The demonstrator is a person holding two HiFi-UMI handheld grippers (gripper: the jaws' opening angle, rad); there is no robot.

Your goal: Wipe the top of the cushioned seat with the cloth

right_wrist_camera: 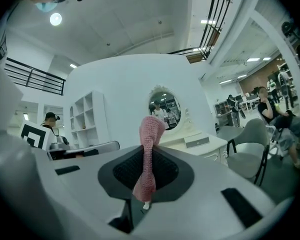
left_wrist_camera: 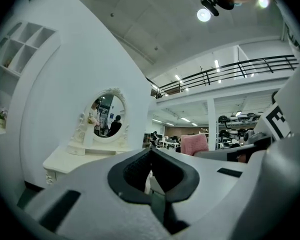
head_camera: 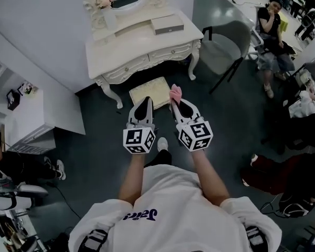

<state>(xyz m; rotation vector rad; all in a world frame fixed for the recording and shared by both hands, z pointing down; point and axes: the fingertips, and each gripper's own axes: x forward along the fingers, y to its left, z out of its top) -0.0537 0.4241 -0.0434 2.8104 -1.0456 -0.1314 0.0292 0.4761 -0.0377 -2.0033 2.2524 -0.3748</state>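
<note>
1. L gripper (head_camera: 145, 103): jaws closed together, nothing btwn them.
2. R gripper (head_camera: 175, 105): jaws clamped on pink cloth (head_camera: 175, 92); cloth sticks up past the tips.
3. Cushioned seat (head_camera: 148, 92): on floor just beyond both grippers, in front of white dressing table (head_camera: 142, 49); cloth by seat's right edge.

Head cam steeply down; both tool cams fwd/up, all share dresser (head_camera: 131, 46).
</note>
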